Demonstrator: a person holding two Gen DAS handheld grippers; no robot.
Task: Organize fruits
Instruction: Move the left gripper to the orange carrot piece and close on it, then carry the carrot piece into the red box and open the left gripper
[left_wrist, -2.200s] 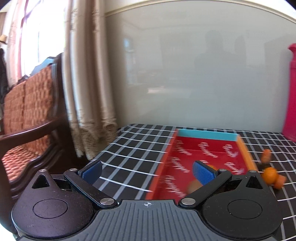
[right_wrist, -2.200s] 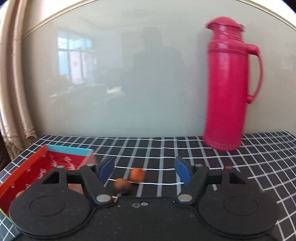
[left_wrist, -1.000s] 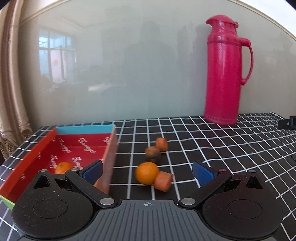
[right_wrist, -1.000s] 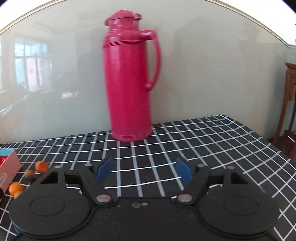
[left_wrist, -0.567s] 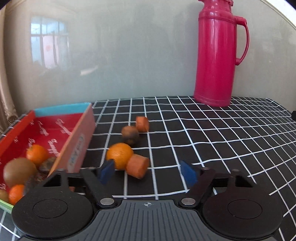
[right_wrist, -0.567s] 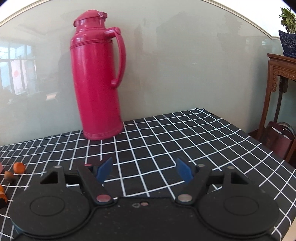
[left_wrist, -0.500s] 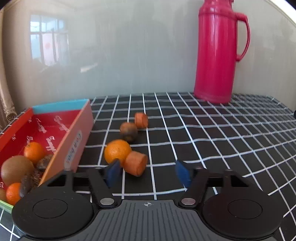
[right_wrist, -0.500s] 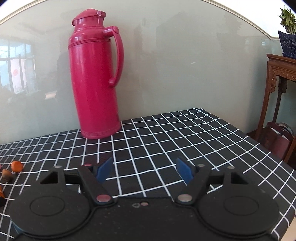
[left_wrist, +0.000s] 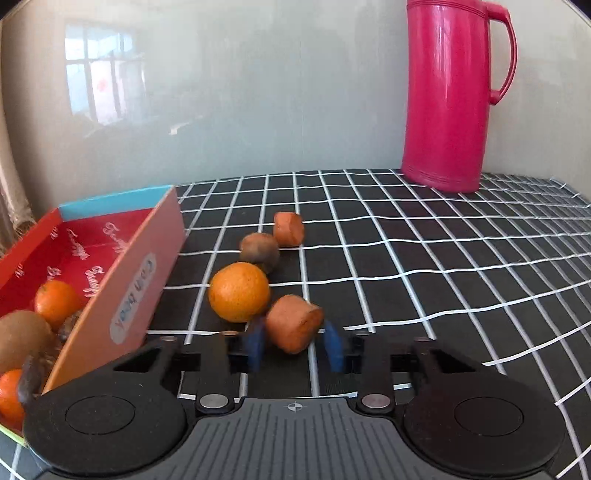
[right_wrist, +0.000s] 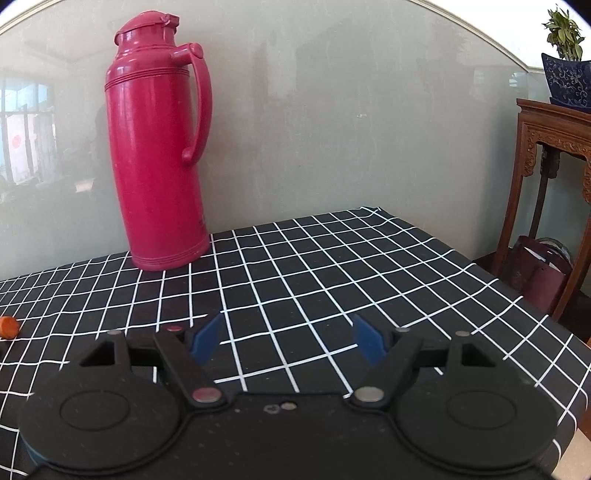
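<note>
An orange carrot chunk (left_wrist: 293, 326) lies on the checked cloth between the blue pads of my left gripper (left_wrist: 294, 345). The jaws are closing and the pads touch both its sides. Just behind it sit an orange (left_wrist: 239, 291), a small brown fruit (left_wrist: 259, 251) and a second carrot chunk (left_wrist: 289, 229). The red box (left_wrist: 122, 280) stands at the left and holds oranges and a kiwi (left_wrist: 20, 339). My right gripper (right_wrist: 286, 338) hangs open over bare cloth, far right of the fruit. Only one carrot chunk (right_wrist: 8, 326) shows at the right wrist view's left edge.
A tall pink thermos (left_wrist: 452, 96) stands at the back of the table (right_wrist: 369, 280) against the grey wall. The table's right edge drops off beside a carved wooden stand (right_wrist: 554, 166) bearing a potted plant.
My left gripper swung from the box to the loose fruit, sank, and its jaws went from wide apart to around the near carrot chunk. The right gripper turned rightward, staying open.
</note>
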